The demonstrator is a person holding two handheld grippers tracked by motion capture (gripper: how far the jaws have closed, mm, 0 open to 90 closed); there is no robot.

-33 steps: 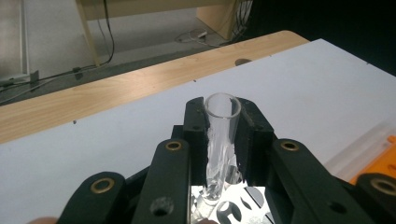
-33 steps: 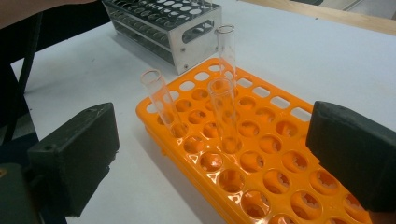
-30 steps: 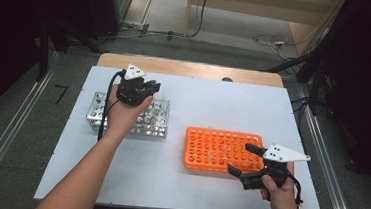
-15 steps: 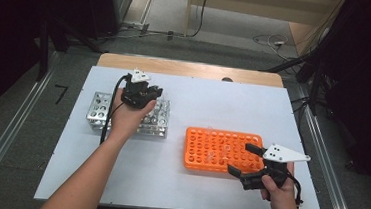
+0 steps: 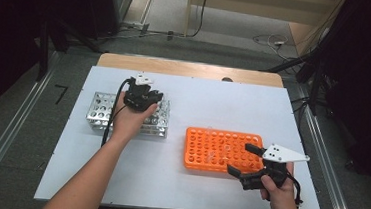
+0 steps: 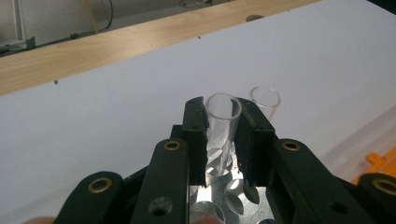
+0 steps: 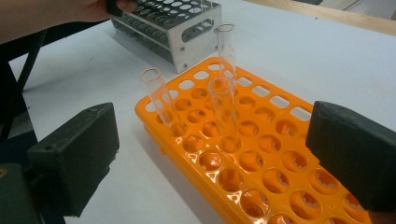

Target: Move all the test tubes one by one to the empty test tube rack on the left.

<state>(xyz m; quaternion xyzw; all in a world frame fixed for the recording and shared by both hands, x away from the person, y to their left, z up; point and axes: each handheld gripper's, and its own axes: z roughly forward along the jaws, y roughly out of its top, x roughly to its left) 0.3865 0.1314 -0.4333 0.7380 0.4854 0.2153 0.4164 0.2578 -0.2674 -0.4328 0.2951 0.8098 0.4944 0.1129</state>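
Over the metal rack [image 5: 104, 109] on the desk's [image 5: 198, 103] left side, the left gripper [image 6: 223, 126] reaches down from above, jaws clenched on a clear glass tube [image 6: 221, 122] standing upright, open mouth up, its rim level with the jaw tips. Right gripper [image 5: 244, 159] hovers low by the orange rack [image 5: 211, 162], jaws spread wide, nothing between them, three tubes [image 7: 224, 112] standing upright beyond.

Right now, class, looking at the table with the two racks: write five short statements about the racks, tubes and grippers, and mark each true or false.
1. The left gripper is shut on a glass tube. True.
2. The right gripper holds a tube. False: its jaws stand wide open.
3. Three tubes stand in the orange rack. True.
4. The metal rack is orange. False: it is silver.
5. The right gripper is over the metal rack. False: it is by the orange rack.
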